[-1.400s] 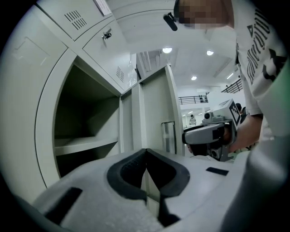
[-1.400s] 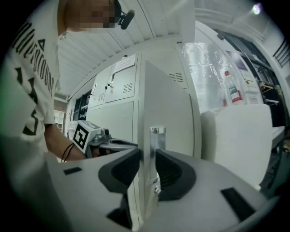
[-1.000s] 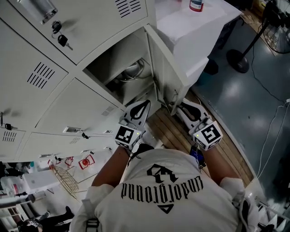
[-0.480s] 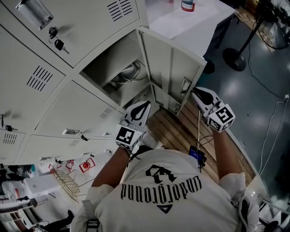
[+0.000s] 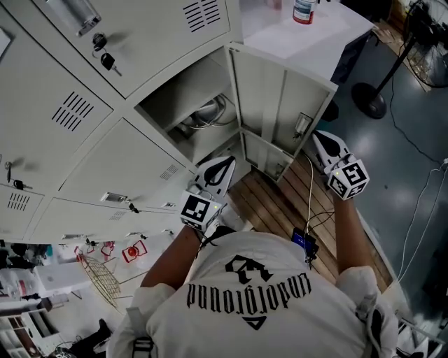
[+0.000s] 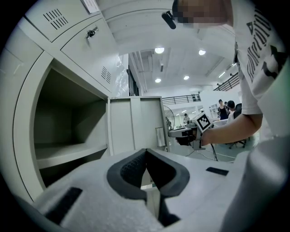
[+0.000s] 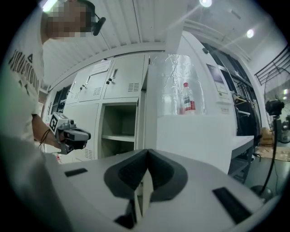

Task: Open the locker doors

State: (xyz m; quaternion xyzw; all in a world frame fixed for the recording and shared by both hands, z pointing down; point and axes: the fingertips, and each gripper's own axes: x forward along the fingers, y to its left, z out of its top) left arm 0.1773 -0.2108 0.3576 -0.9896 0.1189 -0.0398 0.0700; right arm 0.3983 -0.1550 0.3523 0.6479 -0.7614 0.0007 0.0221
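Grey metal locker door (image 5: 280,98) stands swung out from its compartment, between the two grippers. The right gripper (image 5: 318,136), just beside the door's free edge, has just closed its jaws on nothing. The left gripper (image 5: 228,162) is before the opening, also pressed together and empty. Pale coiled cables (image 5: 206,112) lie inside, half in shadow. A red-labelled plastic bottle (image 5: 303,10) on the white table (image 5: 308,42) is cut off at the top.
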